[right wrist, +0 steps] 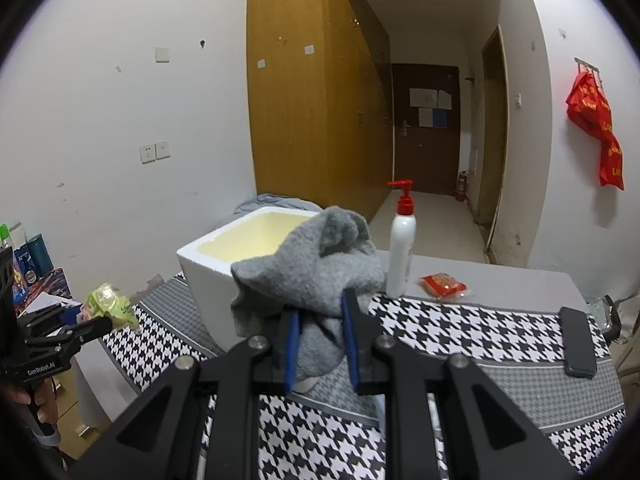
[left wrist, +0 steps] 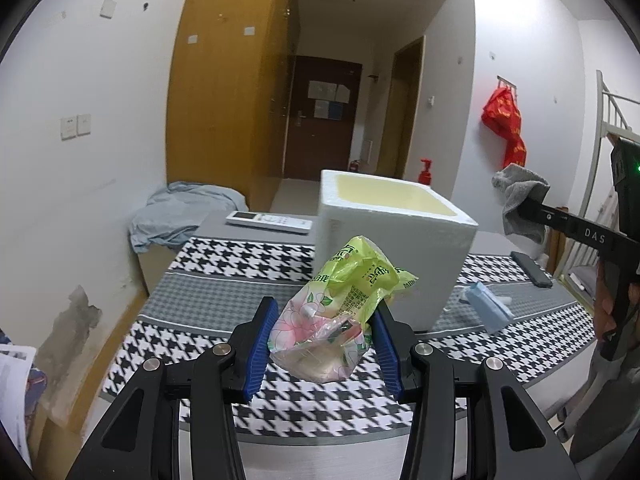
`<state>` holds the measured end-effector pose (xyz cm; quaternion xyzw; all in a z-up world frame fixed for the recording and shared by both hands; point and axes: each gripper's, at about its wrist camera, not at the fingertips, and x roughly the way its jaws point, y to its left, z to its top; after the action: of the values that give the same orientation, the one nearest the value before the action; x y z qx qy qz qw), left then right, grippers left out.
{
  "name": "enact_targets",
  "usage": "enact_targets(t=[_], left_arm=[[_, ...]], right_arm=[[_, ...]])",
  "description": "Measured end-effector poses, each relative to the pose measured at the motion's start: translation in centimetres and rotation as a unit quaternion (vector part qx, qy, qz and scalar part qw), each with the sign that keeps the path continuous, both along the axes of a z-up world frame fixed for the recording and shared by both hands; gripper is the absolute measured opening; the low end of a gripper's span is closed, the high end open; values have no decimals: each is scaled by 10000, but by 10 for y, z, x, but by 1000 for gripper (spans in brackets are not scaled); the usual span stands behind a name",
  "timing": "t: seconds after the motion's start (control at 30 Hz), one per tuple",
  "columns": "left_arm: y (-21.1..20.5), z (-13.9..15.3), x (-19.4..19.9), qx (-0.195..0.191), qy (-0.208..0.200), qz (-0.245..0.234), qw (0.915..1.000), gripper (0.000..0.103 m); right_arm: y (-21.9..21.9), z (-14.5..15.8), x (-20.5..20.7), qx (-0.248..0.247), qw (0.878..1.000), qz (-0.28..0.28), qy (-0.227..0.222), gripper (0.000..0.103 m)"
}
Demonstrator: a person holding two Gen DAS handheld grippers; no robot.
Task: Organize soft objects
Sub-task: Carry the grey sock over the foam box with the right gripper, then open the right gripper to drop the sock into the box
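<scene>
My left gripper (left wrist: 325, 312) is shut on a green and pink plastic tissue pack (left wrist: 340, 304) and holds it above the houndstooth cloth, just in front of the white foam box (left wrist: 384, 264). My right gripper (right wrist: 320, 320) is shut on a grey towel (right wrist: 312, 268) and holds it up beside the foam box (right wrist: 208, 276), at the box's right front. The box is open at the top and looks empty inside. The right gripper with the towel (left wrist: 520, 196) shows at the right of the left wrist view. The left gripper with the pack (right wrist: 110, 304) shows at the left of the right wrist view.
On the table lie a white remote (left wrist: 268, 222), a blue face mask (left wrist: 486, 304), a black phone (right wrist: 576, 342), a red packet (right wrist: 442, 286) and a white pump bottle (right wrist: 400, 252). A crumpled blue cloth (left wrist: 180, 212) lies on a cabinet at the far left.
</scene>
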<state>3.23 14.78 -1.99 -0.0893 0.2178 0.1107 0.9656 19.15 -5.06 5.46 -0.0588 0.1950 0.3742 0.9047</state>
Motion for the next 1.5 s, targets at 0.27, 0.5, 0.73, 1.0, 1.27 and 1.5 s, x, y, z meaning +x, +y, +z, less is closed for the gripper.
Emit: enact_targets(t=[0.27,0.5,0.73,1.0,1.27,1.5], left_arm=[[19,-3,-4,-108,-35,124,9999,48],[28,2,-7,-107,-90,206,9997,48],[32,5,-10,-69,-122,222,9997,48],[35,1,-10,-132,-64,188,9997,48],[41,0,-15,-152,-97,263,9995,48],[46,0,-19,-161,-113,372,9991,48]], right_arm=[[26,11,6,-58,9999,100,-45,23],[51,18,14,-70,9997,203,-77,23],[68,19,24,-100,9996,269,79,23],[88,18,31,-270,9992,255,117,23],[97,16,44,-289,9989,262,262,23],[106,13,46,-392,9985,317,197,24]])
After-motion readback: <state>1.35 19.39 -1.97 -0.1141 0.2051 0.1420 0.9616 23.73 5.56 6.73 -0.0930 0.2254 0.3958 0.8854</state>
